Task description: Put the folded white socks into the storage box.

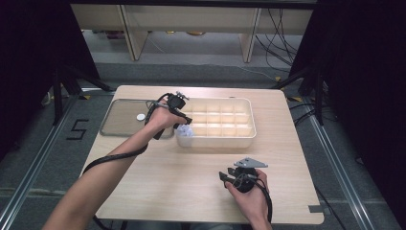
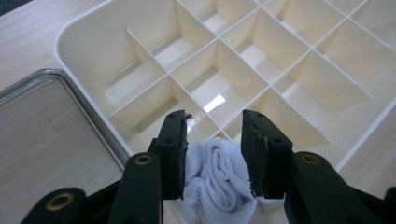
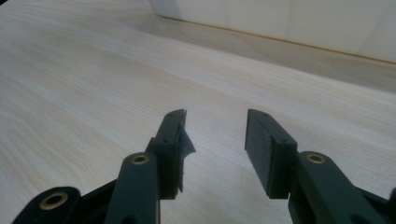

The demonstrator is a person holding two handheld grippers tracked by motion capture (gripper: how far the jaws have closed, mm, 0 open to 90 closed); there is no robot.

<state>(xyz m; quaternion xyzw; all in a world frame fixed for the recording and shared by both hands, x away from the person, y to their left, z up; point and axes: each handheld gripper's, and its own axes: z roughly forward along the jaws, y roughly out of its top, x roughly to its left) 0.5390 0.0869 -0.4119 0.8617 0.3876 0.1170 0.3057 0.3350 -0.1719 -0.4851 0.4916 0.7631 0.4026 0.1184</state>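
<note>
A cream plastic organizer box (image 1: pixel 252 125) with several divided compartments stands at the middle back of the wooden table. A white rolled sock (image 1: pixel 186 131) lies in its near-left corner compartment. My left gripper (image 1: pixel 184 125) hangs over that corner pointing down. In the left gripper view the sock (image 2: pixel 217 177) sits low between the jaws of this gripper (image 2: pixel 214 122), which stand apart and do not press it. My right gripper (image 1: pixel 226 177) rests low over bare table at the front right. Its jaws (image 3: pixel 215 122) are open with nothing between them.
A clear flat lid (image 1: pixel 119 125) lies left of the box, touching it, with a small white round thing (image 1: pixel 140 116) on it. In the right gripper view, the box wall (image 3: pixel 303 23) runs across the far side. Dark stands and cables surround the table.
</note>
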